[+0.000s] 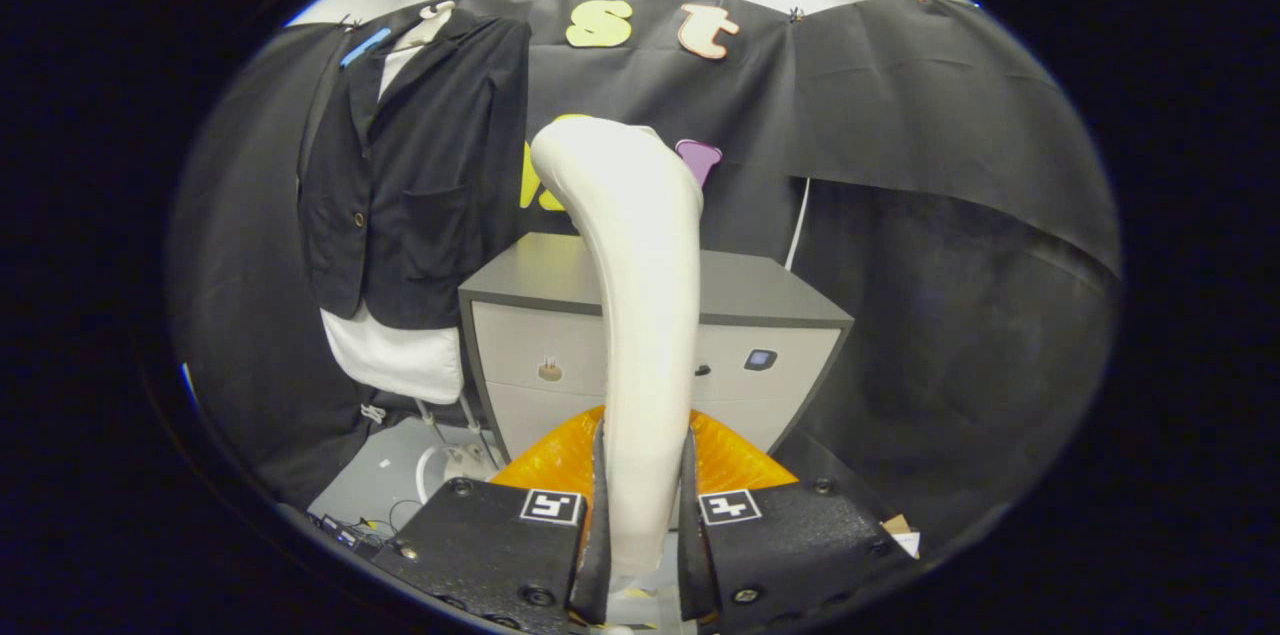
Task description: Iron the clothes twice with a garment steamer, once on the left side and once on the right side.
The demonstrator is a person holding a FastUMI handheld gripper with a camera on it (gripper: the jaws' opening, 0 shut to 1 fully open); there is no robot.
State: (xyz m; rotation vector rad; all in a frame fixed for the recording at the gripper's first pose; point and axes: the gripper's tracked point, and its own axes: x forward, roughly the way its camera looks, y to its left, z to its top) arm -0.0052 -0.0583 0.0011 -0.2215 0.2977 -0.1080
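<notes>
Both fingers of your gripper (640,515) are pinching the steamer (640,315) upright, readying it for the jacket (420,175) hanging at ten o'clock.

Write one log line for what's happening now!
tool: shut on steamer handle | jacket: hanging beyond, left of cabinet | ironing: not started

The garment steamer (640,315) rises between the gripper (643,505) fingers, both pressed against its handle, and its lower end drops out of sight below them. Its body hides the middle of the grey cabinet (745,315) and part of the orange piece (735,460) behind the fingers. The dark jacket (415,185) covers most of the white garment (400,360) under it; the hanger is too small to make out.
</notes>
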